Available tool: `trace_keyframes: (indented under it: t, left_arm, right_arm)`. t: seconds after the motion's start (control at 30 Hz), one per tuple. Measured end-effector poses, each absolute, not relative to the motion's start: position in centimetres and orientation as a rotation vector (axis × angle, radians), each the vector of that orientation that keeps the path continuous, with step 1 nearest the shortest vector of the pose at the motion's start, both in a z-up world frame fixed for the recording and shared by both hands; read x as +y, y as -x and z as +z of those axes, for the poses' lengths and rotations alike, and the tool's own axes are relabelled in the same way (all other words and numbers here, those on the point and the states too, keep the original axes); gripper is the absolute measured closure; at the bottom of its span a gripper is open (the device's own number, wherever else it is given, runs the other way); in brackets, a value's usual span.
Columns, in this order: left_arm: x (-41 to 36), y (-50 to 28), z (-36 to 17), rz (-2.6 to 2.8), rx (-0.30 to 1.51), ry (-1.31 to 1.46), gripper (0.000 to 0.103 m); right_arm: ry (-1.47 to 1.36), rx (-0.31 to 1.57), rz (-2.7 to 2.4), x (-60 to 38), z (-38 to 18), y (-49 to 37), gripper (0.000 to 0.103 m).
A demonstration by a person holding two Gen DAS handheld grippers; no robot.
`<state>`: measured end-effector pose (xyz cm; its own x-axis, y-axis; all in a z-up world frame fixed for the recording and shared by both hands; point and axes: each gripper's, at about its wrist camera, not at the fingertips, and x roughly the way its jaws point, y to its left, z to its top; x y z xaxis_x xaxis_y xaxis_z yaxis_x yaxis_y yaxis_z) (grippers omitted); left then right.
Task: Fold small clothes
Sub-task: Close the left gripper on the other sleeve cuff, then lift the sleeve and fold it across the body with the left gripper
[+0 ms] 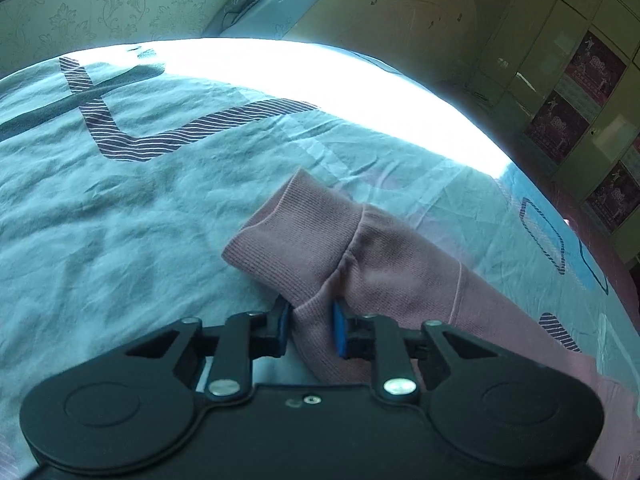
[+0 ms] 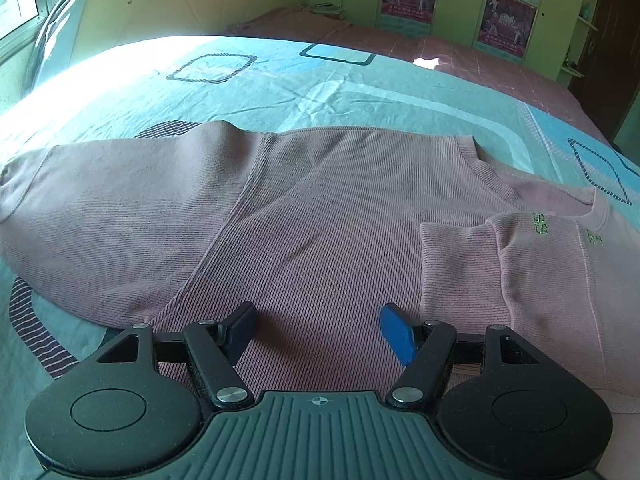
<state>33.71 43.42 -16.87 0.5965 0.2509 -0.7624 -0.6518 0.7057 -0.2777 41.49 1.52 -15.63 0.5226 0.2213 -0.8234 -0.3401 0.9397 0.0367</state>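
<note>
Clamped on the ribbed cuff point(image 1: 288, 236) of the pink sweater's point(image 2: 328, 208) sleeve, our left gripper point(image 1: 310, 322) has its blue pads pressing a bunched ridge of the knit between them. Our right gripper point(image 2: 318, 328) hangs released over the sweater's body, jaws wide with nothing between them.

The sweater lies flat across the bed's turquoise sheet point(image 2: 280, 80), 1 sleeve already folded in over the chest near the collar point(image 2: 492, 168), the other stretching out toward the sunlit far edge of the bed.

We judge we are on the 2nd sleeve fold. Next we would lift this cuff and carry it across onto the body, while the free gripper pins the torso so it does not drag.
</note>
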Motion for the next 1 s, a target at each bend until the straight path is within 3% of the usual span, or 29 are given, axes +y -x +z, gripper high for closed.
trace_keyframes:
  t: [0.17, 0.4, 0.53, 0.77, 1.0]
  left_arm:
    - [42.3, -33.8, -16.0, 0.557, 0.722, 0.533, 0.093]
    - [37.4, -34.5, -10.9, 0.429, 0.595, 0.394, 0.093]
    - [32.9, -36.0, -8.3, 0.301, 0.551, 0.345, 0.093]
    - [20.1, -39.0, -6.7, 0.019, 0.541, 0.250, 0.093]
    - [4.7, -41.7, -10.9, -0.235, 0.637, 0.109, 0.093]
  right_arm:
    - [0.134, 0.961, 0.346, 1.3, -15.8, -41.5, 0.035]
    - [0.156, 0.941, 0.344, 1.3, -16.0, -41.3, 0.035]
    - [0.026, 0.934, 0.348, -0.7, -14.7, -41.7, 0.035]
    - [-0.063, 0.883, 0.291, -7.2, -12.1, -41.3, 0.035]
    - [-0.116, 0.876, 0.151, -17.0, -11.5, -40.8, 0.035]
